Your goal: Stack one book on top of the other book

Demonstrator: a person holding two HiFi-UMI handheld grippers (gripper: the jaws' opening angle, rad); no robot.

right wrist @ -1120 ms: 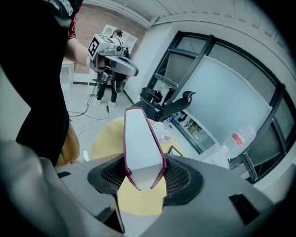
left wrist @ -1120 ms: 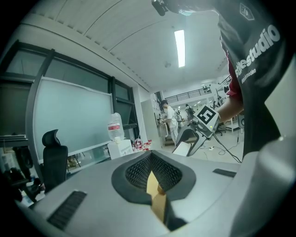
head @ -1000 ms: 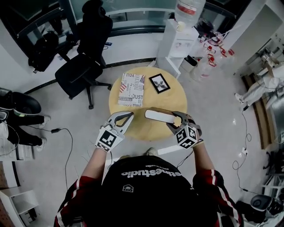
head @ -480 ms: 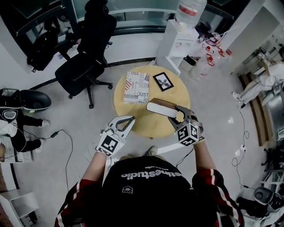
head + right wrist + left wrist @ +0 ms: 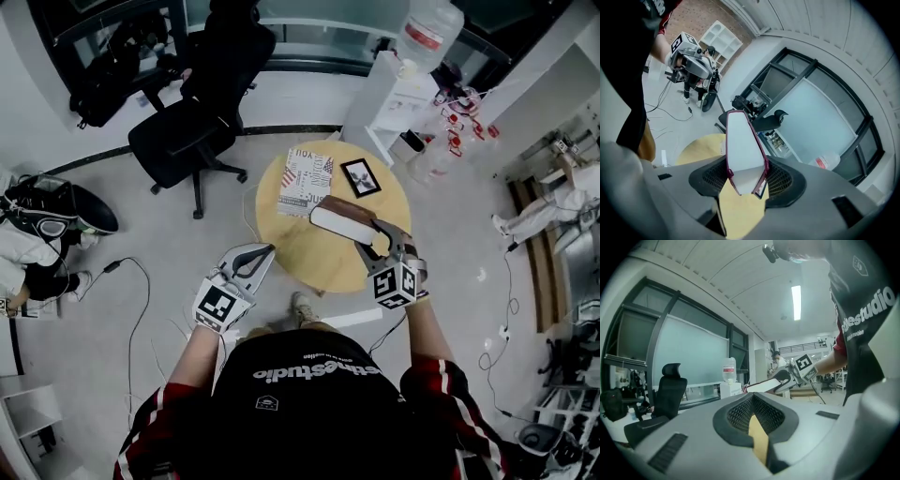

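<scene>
On your tabletop (image 5: 309, 258), one book (image 5: 307, 181) lies flat at the far edge, with the picture frame (image 5: 360, 176) just right of it. The other book (image 5: 342, 218) sits in your right claw (image 5: 373, 234), above the tabletop's right half. Your left claw (image 5: 265, 251) is off its near-left edge. The office chair (image 5: 192, 141) stands beyond the tabletop's far left.

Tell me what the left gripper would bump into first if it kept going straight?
Probably the red-covered book held by the right gripper, almost dead ahead of the left gripper, though depth is unclear.
</scene>
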